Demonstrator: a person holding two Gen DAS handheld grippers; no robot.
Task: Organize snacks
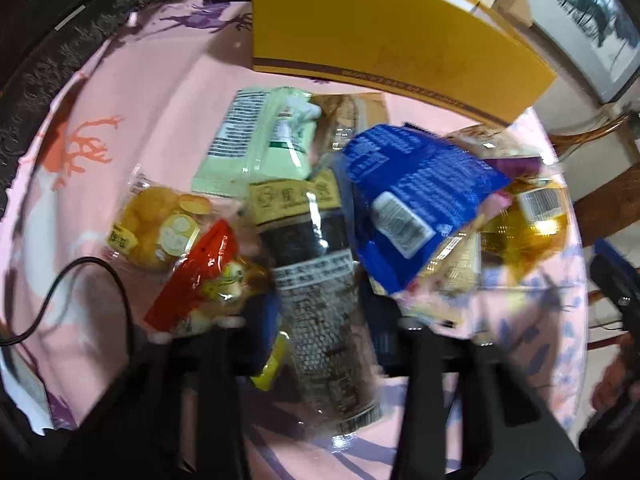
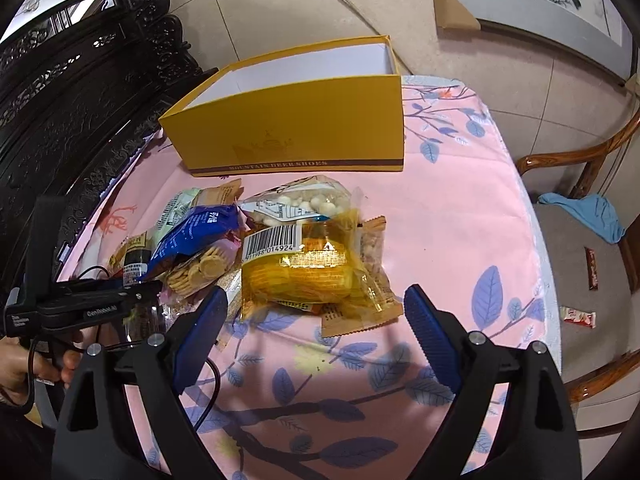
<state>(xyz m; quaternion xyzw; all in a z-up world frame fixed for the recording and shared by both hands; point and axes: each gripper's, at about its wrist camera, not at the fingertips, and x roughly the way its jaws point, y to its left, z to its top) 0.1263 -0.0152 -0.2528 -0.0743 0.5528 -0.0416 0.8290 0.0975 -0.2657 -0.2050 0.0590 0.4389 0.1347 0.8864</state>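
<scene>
A pile of snack packs lies on the pink tablecloth (image 2: 448, 216) before an open yellow shoebox (image 2: 296, 128). In the left wrist view my left gripper (image 1: 320, 320) stands with its jaws on either side of a dark clear pack of black seeds (image 1: 316, 280); a blue pack (image 1: 408, 200), a pale green pack (image 1: 256, 140), a red pack (image 1: 200, 272) and the box (image 1: 384, 28) lie around it. The view is blurred. In the right wrist view my right gripper (image 2: 316, 312) is open and empty, just short of a yellow corn pack (image 2: 304, 272). My left gripper (image 2: 136, 292) shows at the left.
A carved dark cabinet (image 2: 80, 92) stands to the left of the table. A wooden chair (image 2: 584, 240) with a blue cloth (image 2: 588, 216) and small snack bars (image 2: 591, 268) stands to the right. A black cable (image 1: 80, 280) lies on the cloth.
</scene>
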